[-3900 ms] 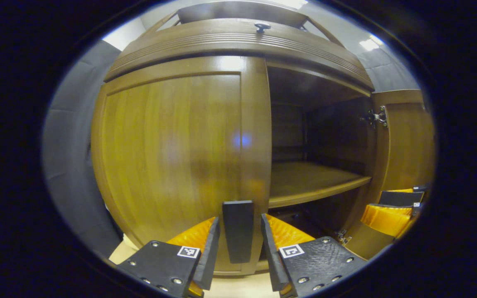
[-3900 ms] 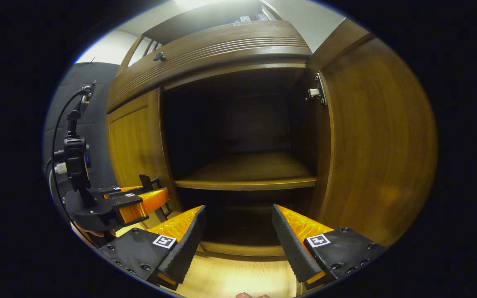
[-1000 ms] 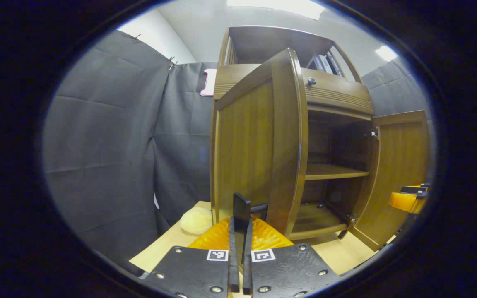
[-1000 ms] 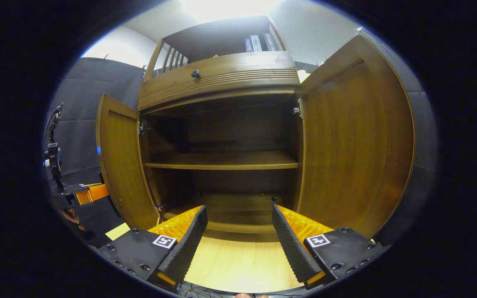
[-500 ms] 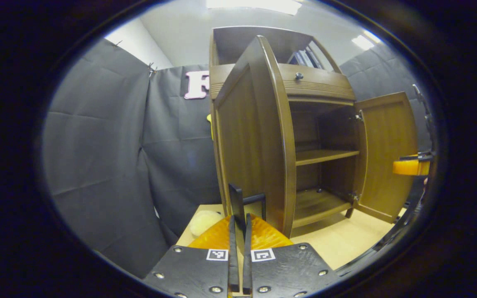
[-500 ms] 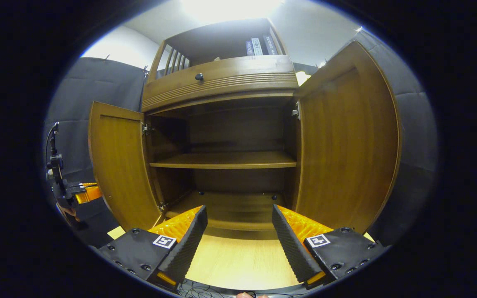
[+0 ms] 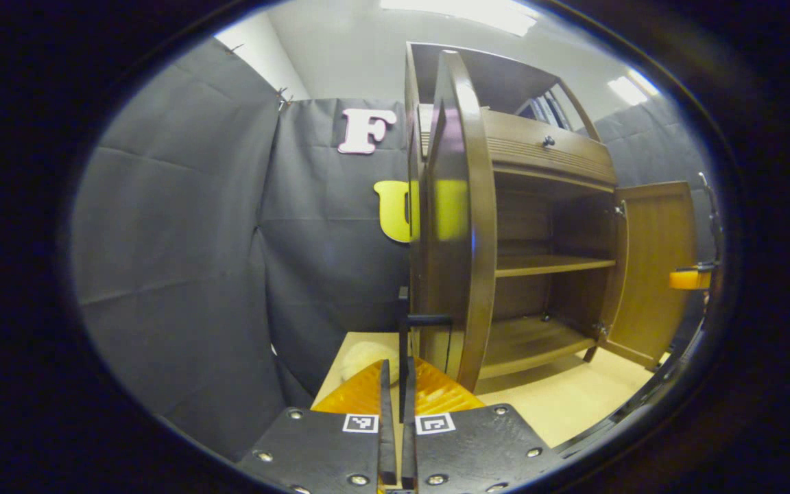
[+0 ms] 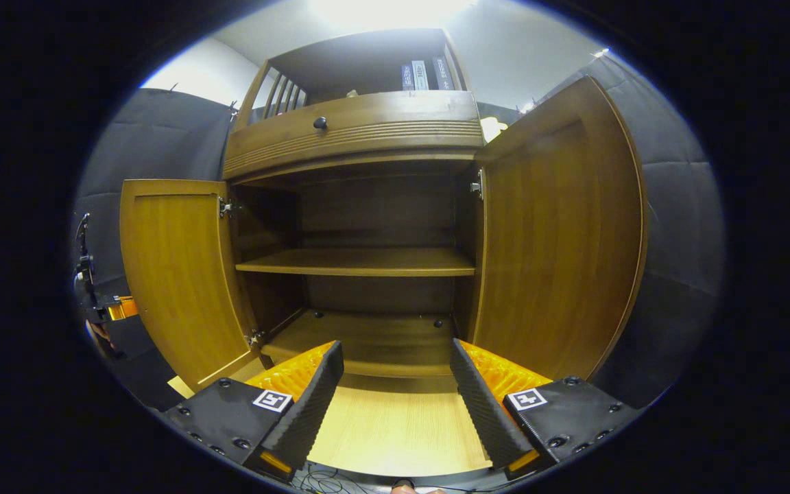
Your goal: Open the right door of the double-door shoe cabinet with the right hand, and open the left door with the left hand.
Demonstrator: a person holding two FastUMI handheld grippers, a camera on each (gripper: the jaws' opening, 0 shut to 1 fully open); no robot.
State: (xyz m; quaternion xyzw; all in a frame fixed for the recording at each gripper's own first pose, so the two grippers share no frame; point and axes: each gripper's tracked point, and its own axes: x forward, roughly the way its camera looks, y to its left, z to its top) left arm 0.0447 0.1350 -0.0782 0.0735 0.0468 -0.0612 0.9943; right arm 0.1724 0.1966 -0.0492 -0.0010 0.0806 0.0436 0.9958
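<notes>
Shoe cabinet [image 8: 361,267] doors both swung wide; left gripper [image 7: 395,405] jaws clamped on left door's handle [image 7: 405,343], right gripper [image 8: 391,398] jaws apart, near.

The left gripper [image 7: 395,394] is clamped on a thin dark handle [image 7: 404,343]; the right gripper [image 8: 391,384] hangs spread wide, holding nothing.

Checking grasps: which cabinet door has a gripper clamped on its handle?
The left door: the left gripper is shut on its handle. The right door stands free of the open right gripper.
</notes>
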